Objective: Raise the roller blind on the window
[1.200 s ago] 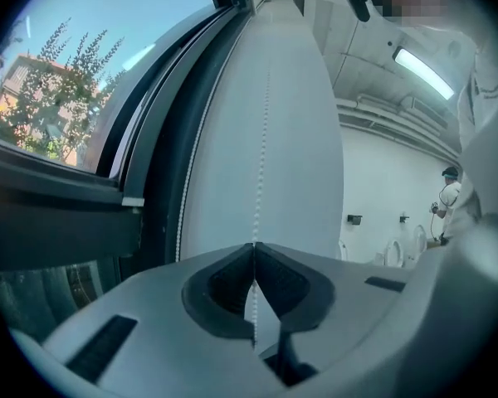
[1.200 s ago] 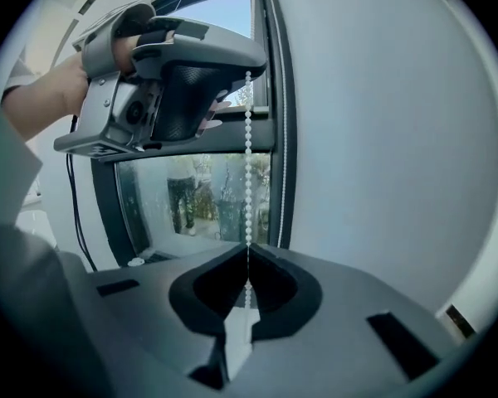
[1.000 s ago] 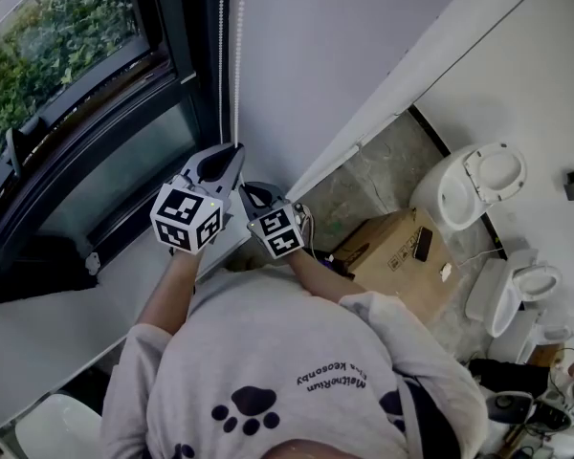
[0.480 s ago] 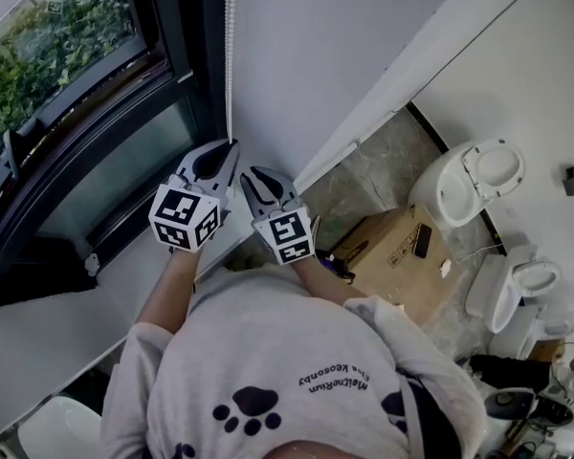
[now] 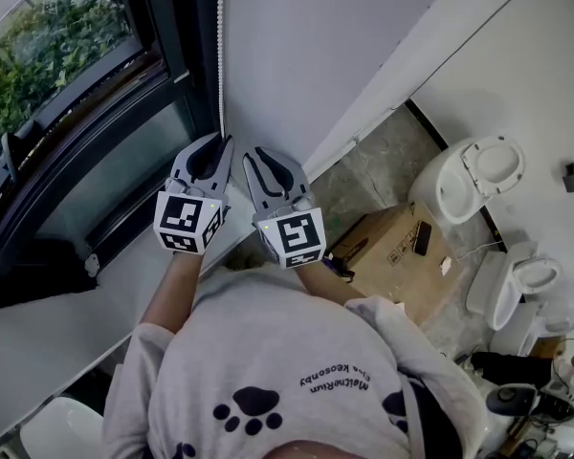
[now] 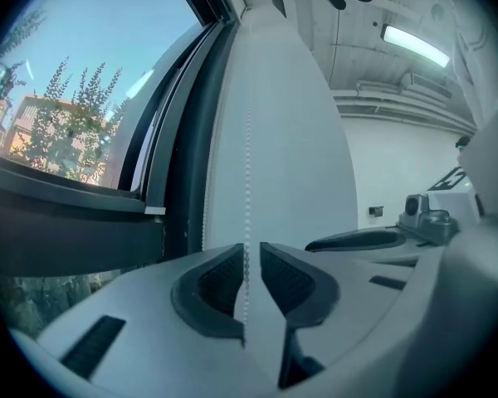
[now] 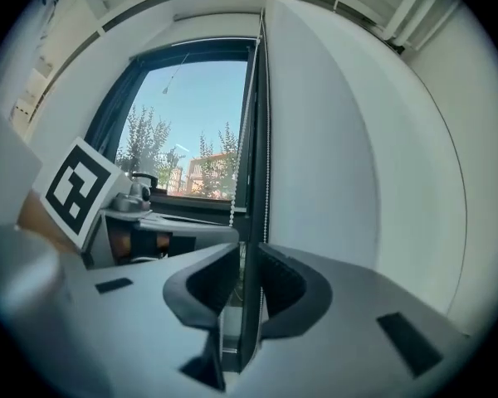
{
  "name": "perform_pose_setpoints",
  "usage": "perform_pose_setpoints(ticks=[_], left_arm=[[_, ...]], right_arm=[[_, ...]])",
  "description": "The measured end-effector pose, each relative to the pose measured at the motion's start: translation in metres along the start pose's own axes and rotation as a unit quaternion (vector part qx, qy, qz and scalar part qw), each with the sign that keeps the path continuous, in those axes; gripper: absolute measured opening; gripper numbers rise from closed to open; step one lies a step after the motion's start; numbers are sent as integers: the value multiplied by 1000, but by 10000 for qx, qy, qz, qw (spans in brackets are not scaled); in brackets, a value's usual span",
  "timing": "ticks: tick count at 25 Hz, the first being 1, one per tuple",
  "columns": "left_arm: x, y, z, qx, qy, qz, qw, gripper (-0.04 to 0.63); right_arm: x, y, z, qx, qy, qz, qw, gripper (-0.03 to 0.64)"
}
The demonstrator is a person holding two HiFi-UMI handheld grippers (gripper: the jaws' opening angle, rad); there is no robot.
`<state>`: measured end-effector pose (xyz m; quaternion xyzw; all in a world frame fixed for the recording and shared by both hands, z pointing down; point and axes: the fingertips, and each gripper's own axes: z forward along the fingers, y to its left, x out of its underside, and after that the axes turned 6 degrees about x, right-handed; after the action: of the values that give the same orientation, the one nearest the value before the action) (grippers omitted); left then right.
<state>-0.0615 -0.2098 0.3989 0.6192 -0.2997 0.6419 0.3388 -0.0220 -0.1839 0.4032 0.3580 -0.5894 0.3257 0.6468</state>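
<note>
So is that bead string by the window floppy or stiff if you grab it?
Probably floppy: the bead chain is a thin string of tiny beads hanging straight down. Likely light too. The small round beads might slip through a loose grip.

- Two grey two-jaw grippers: the left gripper point(image 5: 222, 142) and the right gripper point(image 5: 253, 153), each with one cube of black-and-white square markers.
- White bead chain point(image 7: 268, 139): two strands in the right gripper view, one in the head view.
- One dark-framed window point(image 5: 187, 46).
- One brown cardboard box point(image 5: 387, 256), with one small dark flat object point(image 5: 422, 241) on it.
- Two white ceramic toilets plainly seen: the upper toilet point(image 5: 469, 185) and the lower toilet point(image 5: 517, 290).
- One person in a grey T-shirt point(image 5: 268, 371) with one dark paw print.
</note>
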Motion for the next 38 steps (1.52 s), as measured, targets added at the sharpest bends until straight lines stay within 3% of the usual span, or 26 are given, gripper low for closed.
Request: perform_pose_setpoints(ticks=[2,3,9,19,38], left_arm=[[-7,0,-3,-8,-92,-92,9999,124],[-11,1,-5,-39,-137,-114,9998,124],[-40,3,-32,-441,-453,-26,9980,74],[-63,-13,-68,-1036,-655,146,9924,8],[-63,-26,-70,-797,-635,135,9947,8]], right_arm=[[-8,-2,-1,38,-96,38,9999,74],[-13,-2,-2,66,-143,49,9999,74],[-44,-8,-11,299,-438,61,9986,72],[-82,-16,-37,699,-853,-81,9939,13],[-77,-6,-42,617,-731,-82,9954,9]])
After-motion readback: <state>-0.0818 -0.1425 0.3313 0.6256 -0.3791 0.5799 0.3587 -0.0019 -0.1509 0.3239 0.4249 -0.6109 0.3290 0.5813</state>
